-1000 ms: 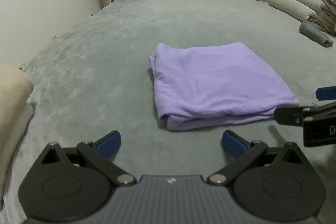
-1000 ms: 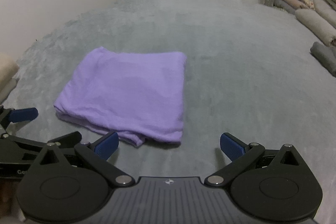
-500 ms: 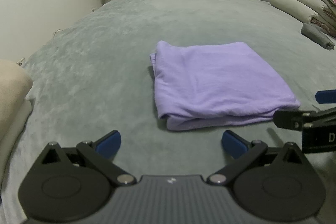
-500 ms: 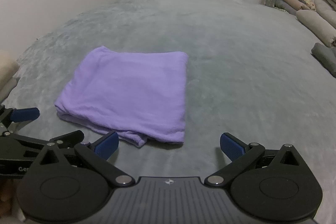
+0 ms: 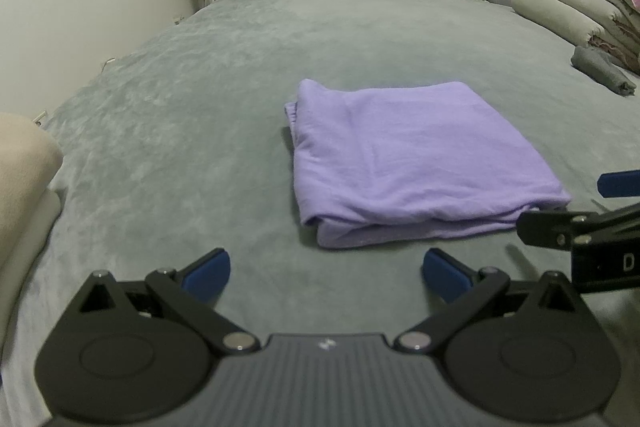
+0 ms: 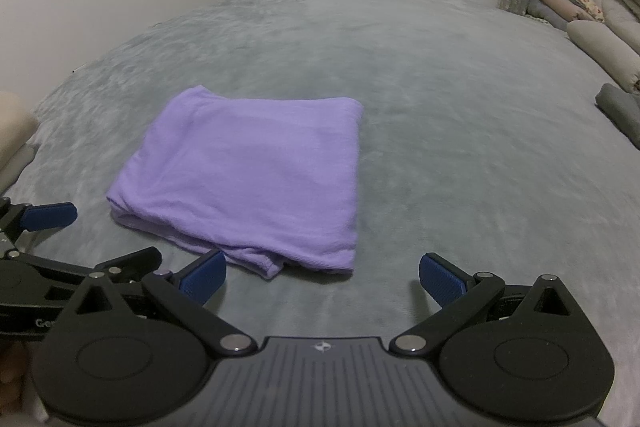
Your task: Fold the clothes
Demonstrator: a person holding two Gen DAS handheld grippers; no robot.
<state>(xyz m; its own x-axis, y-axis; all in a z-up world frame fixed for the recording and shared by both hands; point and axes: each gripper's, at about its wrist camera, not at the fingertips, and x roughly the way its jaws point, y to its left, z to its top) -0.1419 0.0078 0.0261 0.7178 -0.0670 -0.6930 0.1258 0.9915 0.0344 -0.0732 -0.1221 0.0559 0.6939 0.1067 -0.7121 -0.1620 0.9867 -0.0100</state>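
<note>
Nearest us, our left tongs (image 5: pixel 326 269) and right tongs (image 6: pixel 322 273) hang spread and empty. Just beyond, the purple garment (image 5: pixel 408 157) lies on the grey bed (image 5: pixel 200 115), already folded into a layered rectangle; little seems left.

The cloth (image 5: pixel 412 155) was a soft lilac garment, already folded into a thick, roughly square bundle of several layers. It lay flat on the grey bed (image 5: pixel 200 131), about midway across it. Its top face was mostly smooth, with a few shallow creases. At the near edge the stacked layers showed as rounded folds with a slightly uneven lip, and at the near corner a lower layer poked out a little (image 6: pixel 264 267). The far left corner was softly bunched. Nothing touched it.
</note>
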